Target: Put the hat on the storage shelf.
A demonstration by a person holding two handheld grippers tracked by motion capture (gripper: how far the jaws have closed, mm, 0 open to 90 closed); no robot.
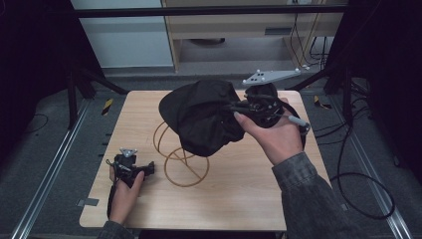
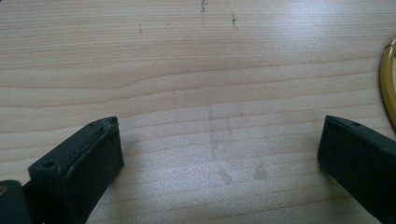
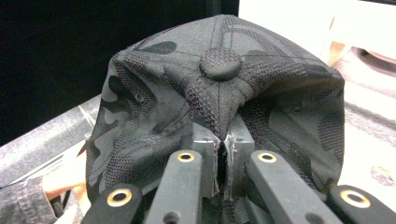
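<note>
One item is in hand: a black camouflage cap (image 1: 201, 117), lifted clear of the bench (image 1: 239, 194) and hanging above the wire stand (image 1: 180, 158), which sits just under and beside it. Your right tool (image 1: 238, 108) is clamped tight on a pinch of crown fabric just below the top button (image 3: 220, 64); in the right gripper view the pads meet with only cloth between them. Your left tool (image 2: 219, 154) rests on the bench, well to the near-left of the stand, jaws wide and holding nothing.

Handling assessment: the cap looks light and soft. The crown panels fold and sag under the pinch, so expect the shape to collapse and swing as you move. The woven surface appears grippy, not slippery; breakage is no concern. The brim is likely the only stiff part, though it is not clearly readable here.

Recommendation: keep the present hold near the button for carrying. To settle the cap over the stand, consider taking the rim edge with the left tool to spread the opening.
</note>
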